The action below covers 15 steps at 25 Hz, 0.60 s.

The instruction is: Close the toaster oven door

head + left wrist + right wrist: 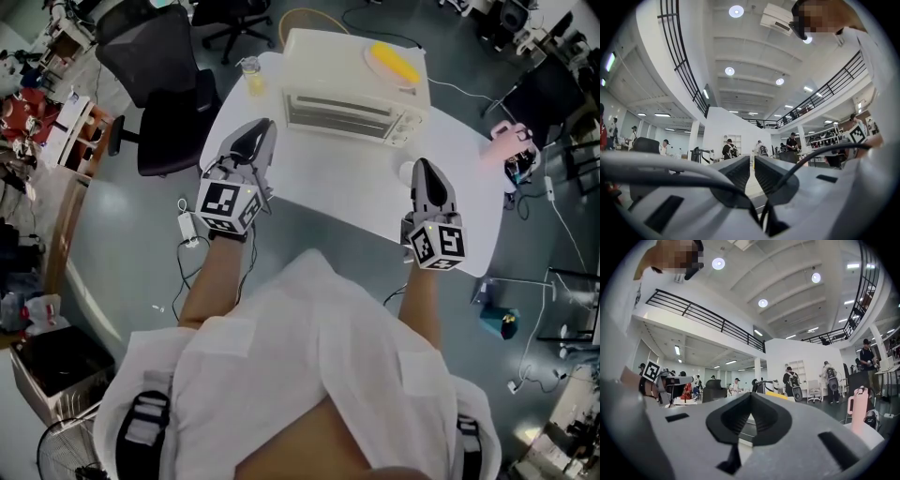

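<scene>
A cream toaster oven [349, 97] stands at the far middle of the white table [328, 187]. Its glass door faces me and looks upright against the body, with the rack showing through. A yellow thing [394, 64] lies on its top. My left gripper [258, 131] hovers over the table's left side, short of the oven's left corner. In the left gripper view its fingers [736, 171] stand a narrow gap apart with nothing between them. My right gripper [422, 167] is over the table's right side, below the oven's right end. Its jaws [751, 394] are shut and empty.
A cup of yellow liquid [251, 77] stands left of the oven. A small white round thing [405, 172] sits beside my right gripper. A pink bottle [859, 411] is off to the right. A black office chair [164, 89] stands at the table's left edge.
</scene>
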Available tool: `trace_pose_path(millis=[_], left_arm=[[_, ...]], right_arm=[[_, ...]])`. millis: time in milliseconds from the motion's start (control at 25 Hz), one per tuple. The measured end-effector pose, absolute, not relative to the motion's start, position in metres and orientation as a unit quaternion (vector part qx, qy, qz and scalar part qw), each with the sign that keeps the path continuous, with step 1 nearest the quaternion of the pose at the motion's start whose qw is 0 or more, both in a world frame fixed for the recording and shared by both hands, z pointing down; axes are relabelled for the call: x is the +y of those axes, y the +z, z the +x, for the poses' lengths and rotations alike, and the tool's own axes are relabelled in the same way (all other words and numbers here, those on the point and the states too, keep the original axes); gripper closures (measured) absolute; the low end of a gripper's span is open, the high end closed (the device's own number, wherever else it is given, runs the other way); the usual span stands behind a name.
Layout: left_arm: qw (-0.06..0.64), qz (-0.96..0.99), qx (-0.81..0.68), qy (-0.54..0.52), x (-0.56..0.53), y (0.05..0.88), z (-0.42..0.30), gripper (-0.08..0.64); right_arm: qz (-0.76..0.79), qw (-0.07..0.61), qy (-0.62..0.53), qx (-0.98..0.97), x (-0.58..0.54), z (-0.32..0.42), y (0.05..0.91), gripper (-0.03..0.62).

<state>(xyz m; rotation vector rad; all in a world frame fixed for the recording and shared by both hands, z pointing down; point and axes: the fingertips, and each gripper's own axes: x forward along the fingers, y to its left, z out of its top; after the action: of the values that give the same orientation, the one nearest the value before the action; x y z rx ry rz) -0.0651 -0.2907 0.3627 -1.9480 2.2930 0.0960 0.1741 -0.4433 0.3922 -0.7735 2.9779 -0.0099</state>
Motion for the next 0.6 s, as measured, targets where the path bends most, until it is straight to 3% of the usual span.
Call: trace_pose_path(millis=[600], left_arm=[[0.066,-0.65,0.756,0.025,-0.291,0.356,-0.047,0.529]], right_arm=[[-0.243,0.015,0.021,0.97,-0.442,0.182,0.388,0.589]])
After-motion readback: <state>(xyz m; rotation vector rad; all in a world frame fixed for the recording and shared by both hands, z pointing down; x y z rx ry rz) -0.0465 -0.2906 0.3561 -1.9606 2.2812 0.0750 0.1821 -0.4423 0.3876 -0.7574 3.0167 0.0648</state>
